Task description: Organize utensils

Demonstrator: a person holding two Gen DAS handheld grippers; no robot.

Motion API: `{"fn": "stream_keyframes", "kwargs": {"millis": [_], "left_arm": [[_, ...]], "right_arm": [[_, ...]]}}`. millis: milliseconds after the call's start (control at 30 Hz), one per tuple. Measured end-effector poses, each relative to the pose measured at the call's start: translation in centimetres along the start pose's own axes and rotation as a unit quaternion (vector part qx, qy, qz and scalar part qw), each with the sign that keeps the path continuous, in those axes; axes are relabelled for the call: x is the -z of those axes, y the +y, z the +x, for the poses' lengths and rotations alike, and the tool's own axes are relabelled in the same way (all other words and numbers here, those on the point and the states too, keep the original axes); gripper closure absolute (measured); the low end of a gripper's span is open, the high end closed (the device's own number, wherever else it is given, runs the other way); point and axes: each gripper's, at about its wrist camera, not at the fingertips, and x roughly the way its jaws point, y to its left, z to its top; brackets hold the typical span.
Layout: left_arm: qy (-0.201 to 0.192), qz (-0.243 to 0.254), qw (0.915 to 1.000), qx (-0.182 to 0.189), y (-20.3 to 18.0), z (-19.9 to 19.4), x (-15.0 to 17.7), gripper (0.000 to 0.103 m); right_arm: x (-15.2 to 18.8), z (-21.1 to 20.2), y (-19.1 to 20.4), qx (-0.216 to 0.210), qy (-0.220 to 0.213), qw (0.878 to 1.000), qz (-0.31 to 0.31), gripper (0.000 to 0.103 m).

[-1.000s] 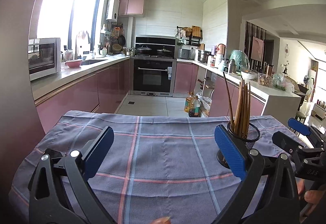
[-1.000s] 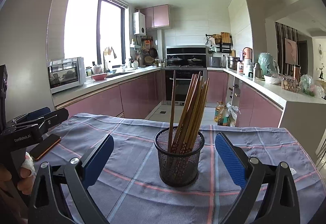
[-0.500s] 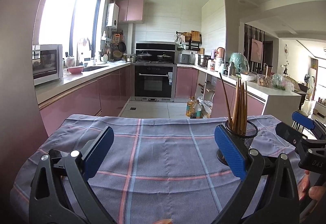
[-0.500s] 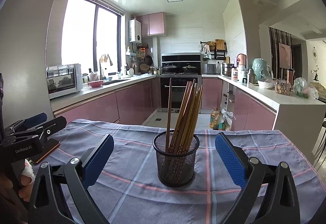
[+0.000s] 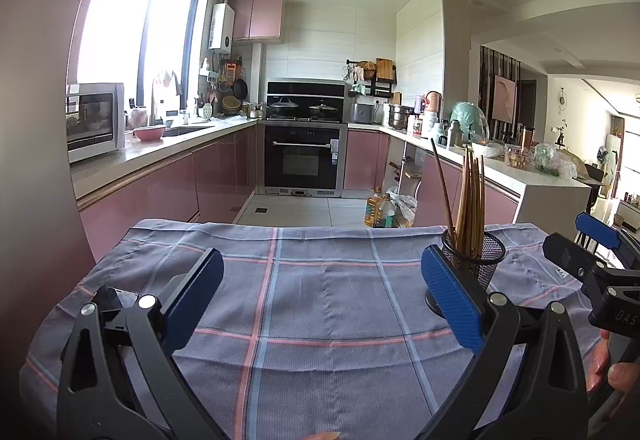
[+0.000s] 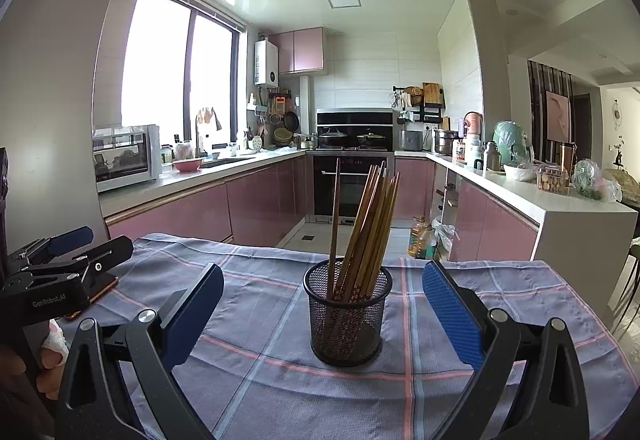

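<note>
Two grippers hover above a table draped in a grey-blue checked cloth [image 6: 280, 368], and both stand wide apart at the fingers with nothing between them. The right gripper [image 6: 323, 312] faces a black mesh holder [image 6: 346, 316], which stands upright on the cloth straight ahead of it, framed between its blue pads [image 6: 450, 316] but touching neither. A bundle of wooden chopsticks [image 6: 370, 232] sits in the holder, most of them leaning to the right, while one darker stick stands nearly upright at the left side of the cup.

The left gripper [image 5: 320, 298] points at bare cloth; in its view the holder is off to the right, partly hidden behind its right pad [image 5: 452, 300]. A dark phone [image 5: 114, 298] lies on the cloth by the left edge, behind this gripper's left finger. A person's fingers [image 5: 610, 372] show at the lower right of the left view, wrapped round the other tool's handle.

Behind the table runs a kitchen with pink cabinets [image 6: 256, 200] and a black oven [image 5: 304, 156]
</note>
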Motion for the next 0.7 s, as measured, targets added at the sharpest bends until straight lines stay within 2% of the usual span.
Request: {"fn": "stream_keyframes", "kwargs": {"millis": [700], "left_arm": [[-0.001, -0.002, 1.0, -0.002, 0.14, -0.15, 0.11, 0.006]], "right_arm": [[0.14, -0.07, 0.09, 0.003, 0.002, 1.0, 0.003, 0.007]]}}
